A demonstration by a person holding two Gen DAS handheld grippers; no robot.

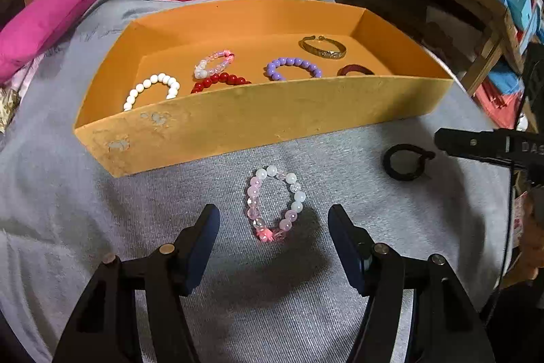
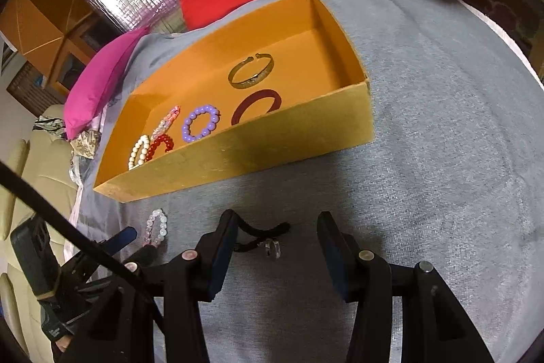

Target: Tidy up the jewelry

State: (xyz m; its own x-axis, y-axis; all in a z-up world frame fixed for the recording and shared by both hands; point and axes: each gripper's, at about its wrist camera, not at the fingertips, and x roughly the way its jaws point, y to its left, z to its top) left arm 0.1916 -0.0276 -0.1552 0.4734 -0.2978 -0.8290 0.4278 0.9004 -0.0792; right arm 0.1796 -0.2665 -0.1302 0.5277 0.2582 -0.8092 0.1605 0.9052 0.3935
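My left tool (image 1: 273, 227) hangs released, its jaws straddling the pink-and-white beaded bracelet (image 1: 276, 203) on the grey cloth, lined up for a pick. Beyond it, the shallow orange cardboard box (image 1: 238, 121) already holds six bracelets. My right tool (image 2: 277, 244) is also released, over the black cord loop (image 2: 261, 235), likely my next pick.

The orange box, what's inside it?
Six bracelets lie inside the orange box: white, red, pink-clear, purple, gold cuff, dark red bangle. Its front wall hides several bracelets' lower parts.
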